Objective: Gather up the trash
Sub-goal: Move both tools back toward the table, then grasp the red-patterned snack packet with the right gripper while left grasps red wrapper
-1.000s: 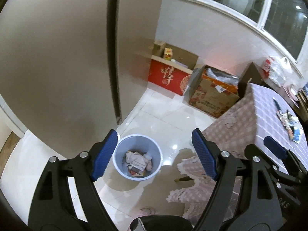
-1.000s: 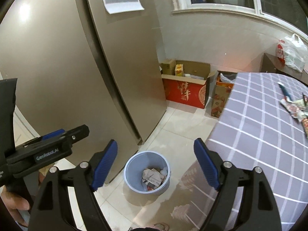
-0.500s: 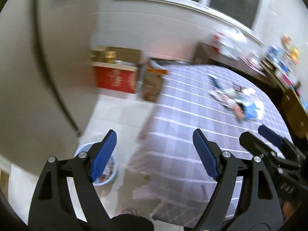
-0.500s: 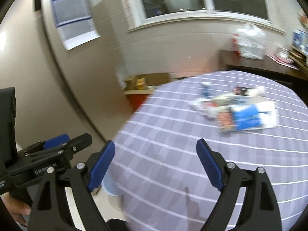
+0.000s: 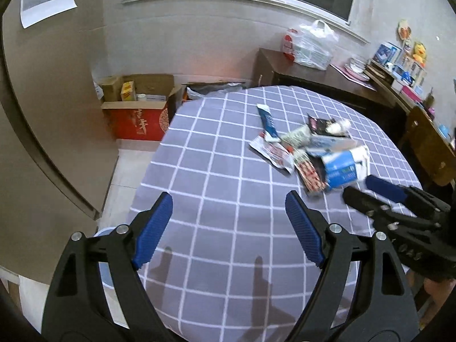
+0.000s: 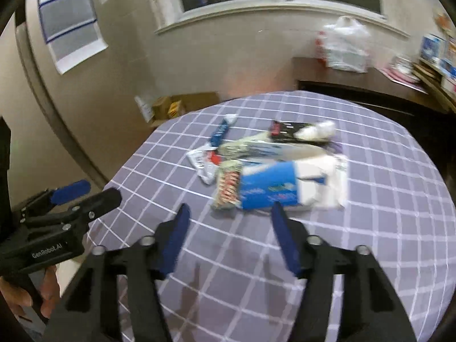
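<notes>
Both my left gripper (image 5: 229, 222) and right gripper (image 6: 230, 229) hang with jaws apart and empty above the table (image 5: 216, 188). The trash pile (image 6: 268, 165) lies untouched on the cloth just ahead of my right one, so by my reckoning all of it is left to collect.

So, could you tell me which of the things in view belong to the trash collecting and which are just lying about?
For the job:
- pile of wrappers on the checked tablecloth
- blue and white package at its near edge
- blue tube
- left gripper and right gripper, both open and empty

Just lying about:
- red cardboard box
- white plastic bag on the dark sideboard
</notes>
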{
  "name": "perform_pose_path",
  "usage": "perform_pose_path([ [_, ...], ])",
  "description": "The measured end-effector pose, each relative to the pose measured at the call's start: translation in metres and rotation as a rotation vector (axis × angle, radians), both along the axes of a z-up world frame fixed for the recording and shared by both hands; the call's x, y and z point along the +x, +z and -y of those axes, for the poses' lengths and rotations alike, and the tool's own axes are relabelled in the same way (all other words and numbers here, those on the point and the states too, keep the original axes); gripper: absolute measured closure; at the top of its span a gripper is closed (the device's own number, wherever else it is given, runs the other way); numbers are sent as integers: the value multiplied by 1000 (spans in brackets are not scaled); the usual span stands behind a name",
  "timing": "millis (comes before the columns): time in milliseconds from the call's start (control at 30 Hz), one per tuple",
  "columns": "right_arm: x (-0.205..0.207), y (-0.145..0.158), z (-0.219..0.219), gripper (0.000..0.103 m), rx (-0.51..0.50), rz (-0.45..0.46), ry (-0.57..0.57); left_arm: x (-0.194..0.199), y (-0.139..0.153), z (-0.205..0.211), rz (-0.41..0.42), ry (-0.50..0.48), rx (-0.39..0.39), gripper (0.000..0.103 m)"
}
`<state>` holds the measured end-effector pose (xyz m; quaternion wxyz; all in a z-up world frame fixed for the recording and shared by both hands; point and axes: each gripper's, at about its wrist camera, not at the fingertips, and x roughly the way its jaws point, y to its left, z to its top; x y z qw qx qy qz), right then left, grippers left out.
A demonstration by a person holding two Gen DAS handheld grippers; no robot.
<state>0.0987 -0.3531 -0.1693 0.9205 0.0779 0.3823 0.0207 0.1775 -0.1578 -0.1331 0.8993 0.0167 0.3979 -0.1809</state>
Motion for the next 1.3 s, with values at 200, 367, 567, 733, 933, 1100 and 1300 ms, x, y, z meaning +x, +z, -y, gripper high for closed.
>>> perform_pose_path([
  [200, 46, -21, -12, 57, -48, -63, 48, 21, -3, -2, -20, 20, -4, 23],
  [367, 60, -26, -13, 57, -88, -68, 55, 31, -12, 3, -41, 10, -6, 23],
  [567, 63, -34, -21, 67, -120, -100, 97, 39, -18, 6, -66, 12, -32, 23],
  [733, 68, -38, -8, 85, -89, -105, 66, 46, -22, 10, -93, 20, -47, 23],
  [933, 52, -21, 14, 89, -36, -9, 13, 52, -23, 35, -116, -28, -91, 23],
  [1100, 49, -22, 21, 89, 3, -11, 21, 63, -31, 60, -144, -39, -104, 23],
  [1300, 39, -13, 29, 89, 37, 30, 31, 65, -37, 58, -168, -17, -162, 23],
])
